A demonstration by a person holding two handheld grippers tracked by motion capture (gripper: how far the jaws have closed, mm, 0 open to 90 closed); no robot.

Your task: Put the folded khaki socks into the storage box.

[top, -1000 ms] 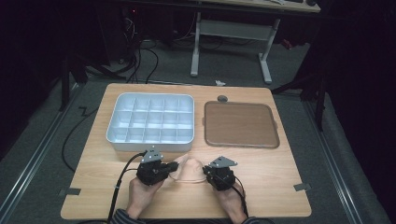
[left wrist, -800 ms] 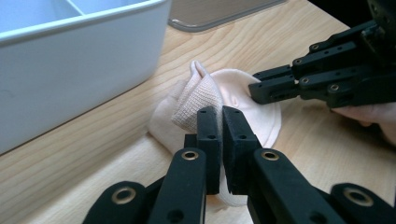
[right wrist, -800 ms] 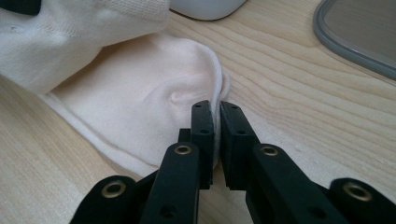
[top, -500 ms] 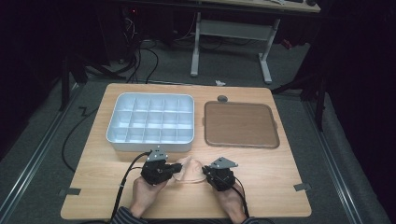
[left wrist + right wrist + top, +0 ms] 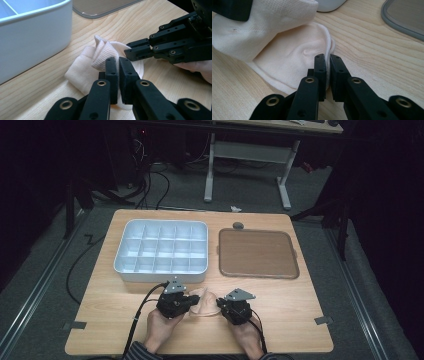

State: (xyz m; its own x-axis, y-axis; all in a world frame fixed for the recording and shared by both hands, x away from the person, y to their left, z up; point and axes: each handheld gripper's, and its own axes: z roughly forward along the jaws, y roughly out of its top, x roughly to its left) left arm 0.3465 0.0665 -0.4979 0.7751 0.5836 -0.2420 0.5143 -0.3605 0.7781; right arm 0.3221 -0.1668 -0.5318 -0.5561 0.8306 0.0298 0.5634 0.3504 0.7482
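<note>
High view: sock [image 5: 204, 303] on worktop [image 5: 300, 305] between left hand-held gripper [image 5: 191, 301] and right hand-held gripper [image 5: 220, 306] | Left gripper view: jaws clamp a fold | Right gripper view: jaws pinch the thin edge; likely slips if pulled.

No readable text, label, brand or number anywhere (surfaces plain, far background too dark).
</note>
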